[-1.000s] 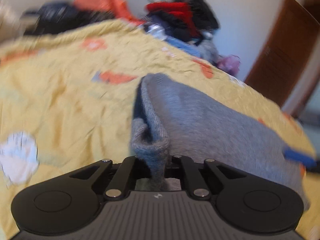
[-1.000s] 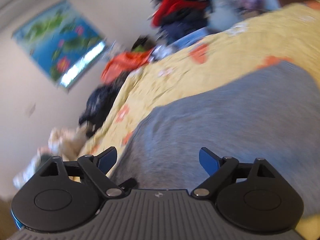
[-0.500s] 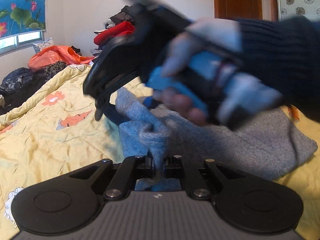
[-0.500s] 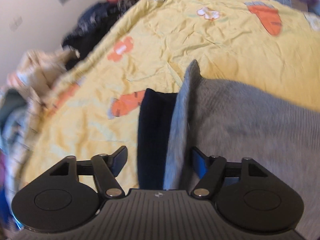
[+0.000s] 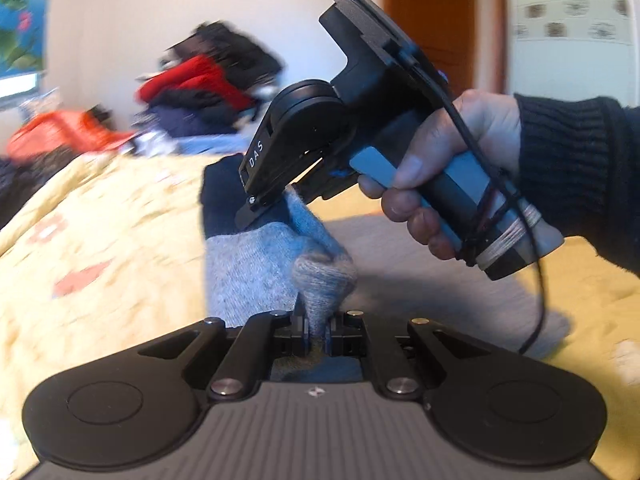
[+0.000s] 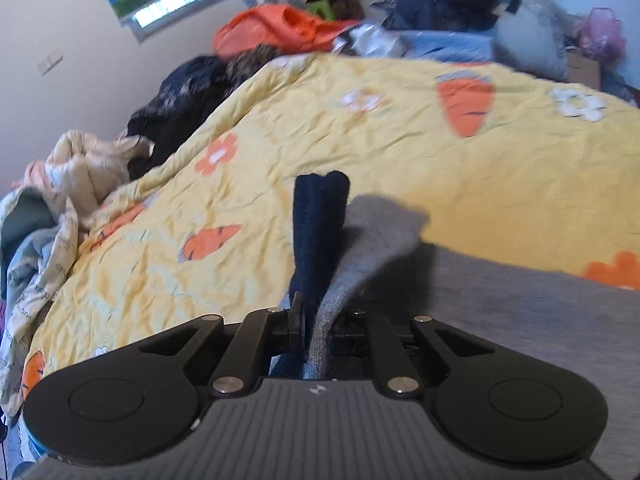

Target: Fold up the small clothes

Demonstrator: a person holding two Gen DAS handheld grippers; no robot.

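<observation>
Pinching a bunched fold of the grey knit garment (image 5: 256,264) in my left fingers (image 5: 316,334), I hold them squeezed narrow on the wool so that corner lifts clear of the yellow bedspread (image 5: 100,240). Just ahead of those fingers, in the left view, my right hand (image 5: 452,168) grips the other tool, whose black tips bite the garment's dark navy cuff (image 5: 220,196) from above — two holds on one edge, which I judge is what a fold needs to carry over evenly.

From the right view, my right fingers (image 6: 316,328) are closed tight with both the navy cuff (image 6: 318,220) and a grey flap (image 6: 372,236) rising straight out between them. To the right of them the rest of the garment lies flat on the bed; beyond and left the bedspread runs to piles of clothes (image 6: 280,28). Next, I'd guess, both corners swing across together.
</observation>
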